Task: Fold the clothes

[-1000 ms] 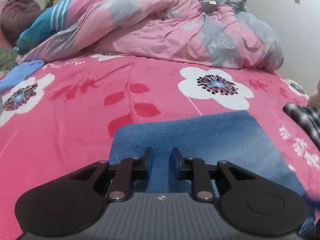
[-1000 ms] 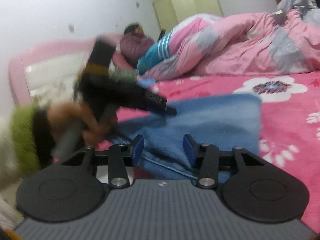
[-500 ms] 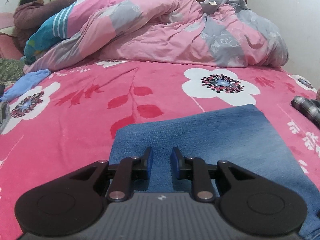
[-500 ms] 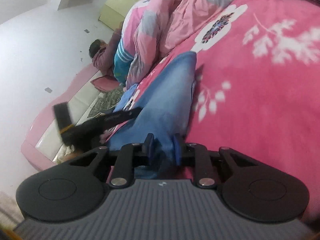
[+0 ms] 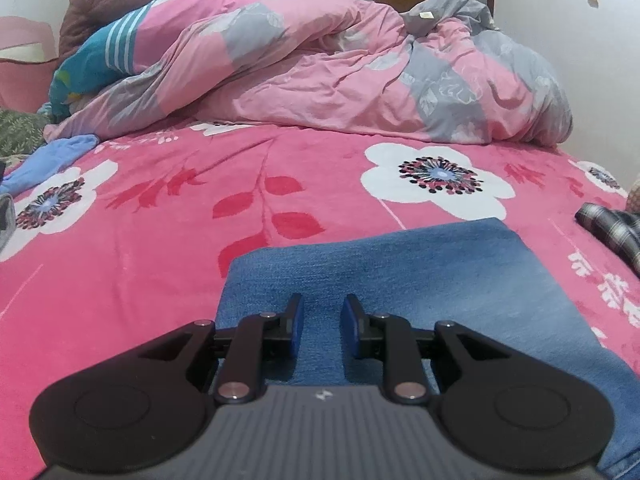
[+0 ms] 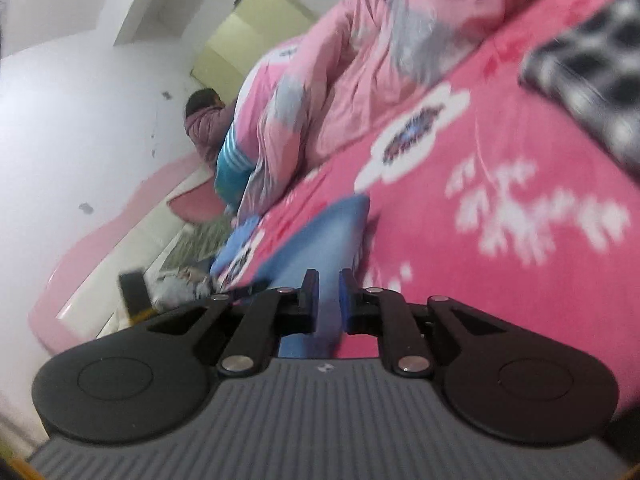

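Folded blue denim garment (image 5: 400, 280): lies flat on the bright pink floral bedspread (image 5: 160, 240), at the near middle of the bed, its far edge straight and its left edge squared. Left hand-held gripper (image 5: 321, 326): low over the near part of the denim, blue-padded fingers (image 5: 295, 330) parted by a narrow gap with denim showing between them; whether they pinch the cloth cannot be told. Right hand-held gripper (image 6: 329, 298): view strongly tilted and blurred, fingers close together with blue denim (image 6: 320, 240) between them, apparently pinching an edge of the cloth, though contact is not plain. Crumpled pink and grey quilt (image 5: 320, 68): heaped across the far side of the bed. Dark plaid cloth (image 5: 612, 228): on the bedspread at the right, apart from the denim. Light blue cloth (image 5: 52, 156): at the far left edge of the bed. A person in a mauve padded jacket (image 5: 96, 4): far left, behind the quilt.
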Available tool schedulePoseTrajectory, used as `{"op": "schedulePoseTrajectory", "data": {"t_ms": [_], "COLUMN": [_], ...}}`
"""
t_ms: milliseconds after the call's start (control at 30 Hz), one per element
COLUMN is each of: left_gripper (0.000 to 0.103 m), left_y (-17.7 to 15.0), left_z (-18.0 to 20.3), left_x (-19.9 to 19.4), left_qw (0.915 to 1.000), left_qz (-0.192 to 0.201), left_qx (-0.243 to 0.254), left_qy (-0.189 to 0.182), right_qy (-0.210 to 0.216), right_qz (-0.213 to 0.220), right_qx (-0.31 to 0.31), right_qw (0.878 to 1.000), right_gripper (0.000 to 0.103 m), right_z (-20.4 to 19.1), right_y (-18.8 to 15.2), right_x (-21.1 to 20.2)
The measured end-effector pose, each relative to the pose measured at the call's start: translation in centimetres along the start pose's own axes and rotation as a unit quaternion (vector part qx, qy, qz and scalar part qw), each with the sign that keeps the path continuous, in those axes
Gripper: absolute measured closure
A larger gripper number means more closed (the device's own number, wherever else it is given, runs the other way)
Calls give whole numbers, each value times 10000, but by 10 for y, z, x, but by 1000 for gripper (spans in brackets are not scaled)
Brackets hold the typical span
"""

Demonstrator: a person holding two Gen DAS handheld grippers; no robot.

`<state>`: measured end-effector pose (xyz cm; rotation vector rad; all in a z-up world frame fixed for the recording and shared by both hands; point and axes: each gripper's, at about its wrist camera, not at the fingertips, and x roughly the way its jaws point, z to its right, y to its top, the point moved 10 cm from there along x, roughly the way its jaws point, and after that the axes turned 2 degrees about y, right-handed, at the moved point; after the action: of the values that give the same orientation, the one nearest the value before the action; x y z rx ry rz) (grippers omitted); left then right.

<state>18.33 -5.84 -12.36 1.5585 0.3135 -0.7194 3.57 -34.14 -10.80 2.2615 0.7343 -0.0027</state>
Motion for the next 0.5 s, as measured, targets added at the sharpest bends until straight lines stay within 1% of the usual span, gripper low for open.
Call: {"op": "schedulePoseTrajectory", "data": {"t_ms": [100, 133, 233, 333, 367, 400, 433, 467, 500], "left_gripper": [79, 79, 77, 71, 68, 65, 64, 62, 58], "left_y": [0, 0, -1, -1, -1, -1, 0, 0, 0], "left_z": [-3, -3, -5, -3, -2, -1, 1, 2, 3], "left_x": [0, 0, -1, -12, -18, -24, -31, -38, -44], "left_qw": [9998, 9998, 9995, 9990, 9987, 9983, 9979, 9974, 9969], "left_qz": [21, 30, 78, 196, 254, 311, 369, 427, 484], "left_qx": [-117, -142, -174, -173, -161, -148, -135, -122, -109], "left_qy": [-126, -157, -235, -368, -418, -468, -518, -568, -618], "right_qy": [70, 95, -12, -480, -579, -602, -607, -613, -606], "right_qz": [28, -9, -195, -718, -821, -803, -743, -683, -599], "right_qx": [-50, -21, 43, -108, -131, -134, -137, -141, -151], "right_qw": [10000, 10000, 9998, 9962, 9949, 9949, 9953, 9957, 9962], "right_gripper": [92, 92, 91, 88, 88, 88, 88, 85, 85], "right_z": [-2, -1, 6, 23, 27, 27, 24, 21, 18], "right_y": [17, 23, 38, 26, 22, 22, 23, 24, 26], "right_x": [39, 54, 105, 149, 157, 153, 144, 136, 124]}}
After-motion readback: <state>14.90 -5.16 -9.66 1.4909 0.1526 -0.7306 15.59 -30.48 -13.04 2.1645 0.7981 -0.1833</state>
